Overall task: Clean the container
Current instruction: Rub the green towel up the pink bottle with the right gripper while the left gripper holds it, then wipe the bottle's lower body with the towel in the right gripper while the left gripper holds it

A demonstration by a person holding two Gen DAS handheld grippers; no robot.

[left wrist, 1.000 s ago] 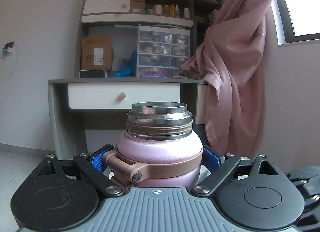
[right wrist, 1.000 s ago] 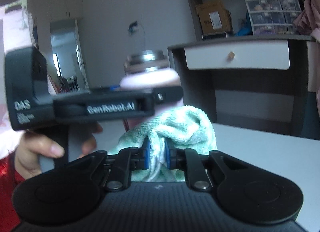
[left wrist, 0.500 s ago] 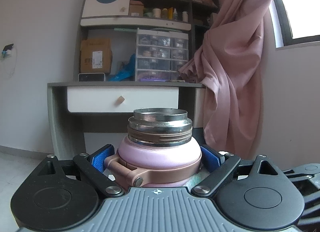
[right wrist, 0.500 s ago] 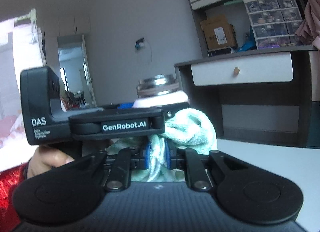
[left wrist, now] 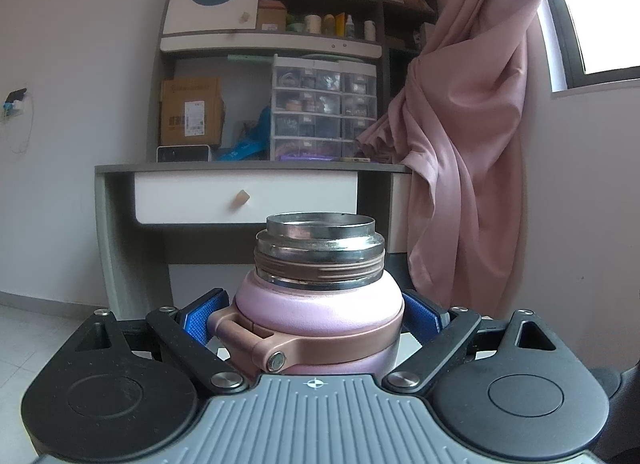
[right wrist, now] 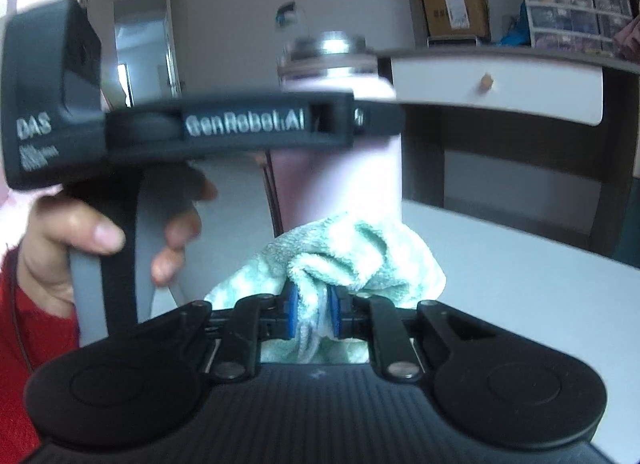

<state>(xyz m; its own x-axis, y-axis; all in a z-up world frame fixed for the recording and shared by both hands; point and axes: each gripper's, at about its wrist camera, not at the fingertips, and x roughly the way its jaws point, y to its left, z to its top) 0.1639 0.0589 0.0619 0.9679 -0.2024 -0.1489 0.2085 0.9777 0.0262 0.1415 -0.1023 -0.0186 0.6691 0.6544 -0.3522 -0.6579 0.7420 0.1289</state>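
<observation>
The left tongs (left wrist: 318,314) are clamped on a pink flask (left wrist: 320,304), their blue pads (left wrist: 200,314) pressed to either side of its body just below the shoulder. The flask stands upright with its lid off, showing a steel threaded neck and open mouth, and a rose-gold band with a handle lug around the shoulder.

In the right wrist view, the right tongs (right wrist: 314,314) are closed on a bunched green cloth (right wrist: 360,252), which sits against the lower front of the flask (right wrist: 340,176) above a white table (right wrist: 520,284). A hand (right wrist: 60,248) grips the left tool's handle. Behind stand a desk (left wrist: 248,184) and a pink curtain (left wrist: 472,124).
</observation>
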